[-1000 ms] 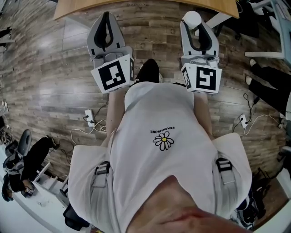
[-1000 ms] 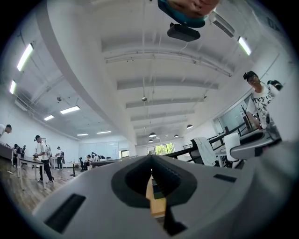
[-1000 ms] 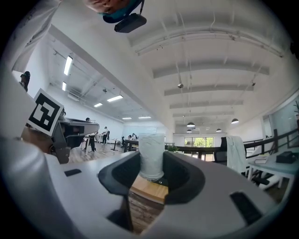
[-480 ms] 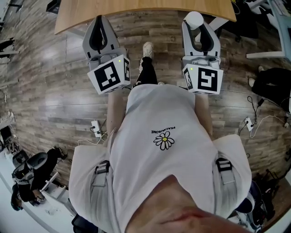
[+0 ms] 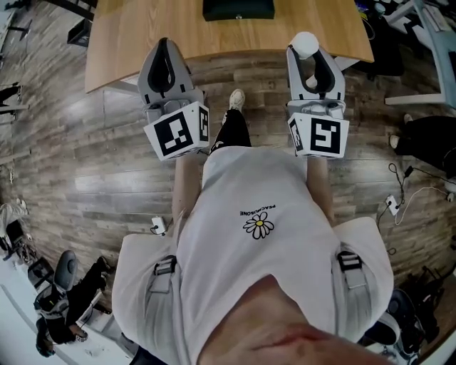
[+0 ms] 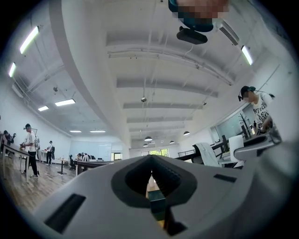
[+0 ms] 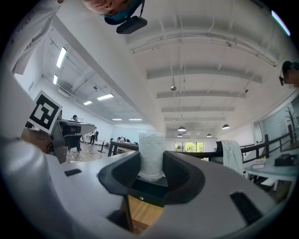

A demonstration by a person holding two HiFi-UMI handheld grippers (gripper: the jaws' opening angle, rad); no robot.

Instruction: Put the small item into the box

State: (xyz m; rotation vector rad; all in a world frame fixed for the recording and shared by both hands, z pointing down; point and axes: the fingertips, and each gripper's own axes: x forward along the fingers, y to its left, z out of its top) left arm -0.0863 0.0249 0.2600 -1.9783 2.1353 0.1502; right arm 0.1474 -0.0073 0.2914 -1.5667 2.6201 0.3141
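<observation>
A white, wrapped, cylinder-shaped small item (image 5: 306, 43) sits upright between the jaws of my right gripper (image 5: 307, 50), which is shut on it; the right gripper view shows the item (image 7: 151, 156) squeezed between the dark pads. The dark box (image 5: 238, 9) lies on the wooden table (image 5: 142, 28) ahead, and its front with a small latch (image 7: 148, 189) shows below the item. My left gripper (image 5: 164, 44) is held level beside the right one, over the table's near edge. Its jaws meet at the tip (image 6: 150, 158) with nothing between them.
I stand on a wood-plank floor, one shoe (image 5: 237, 98) forward under the table edge. Cables and a power strip (image 5: 158, 224) lie at the left, another strip (image 5: 390, 204) at the right. Black chairs (image 5: 60, 299) stand at the lower left. People work at desks far off.
The table has slid further into view and the dark box now shows at the top. Both grippers have come up to the table's near edge, the right still holding the white item.
</observation>
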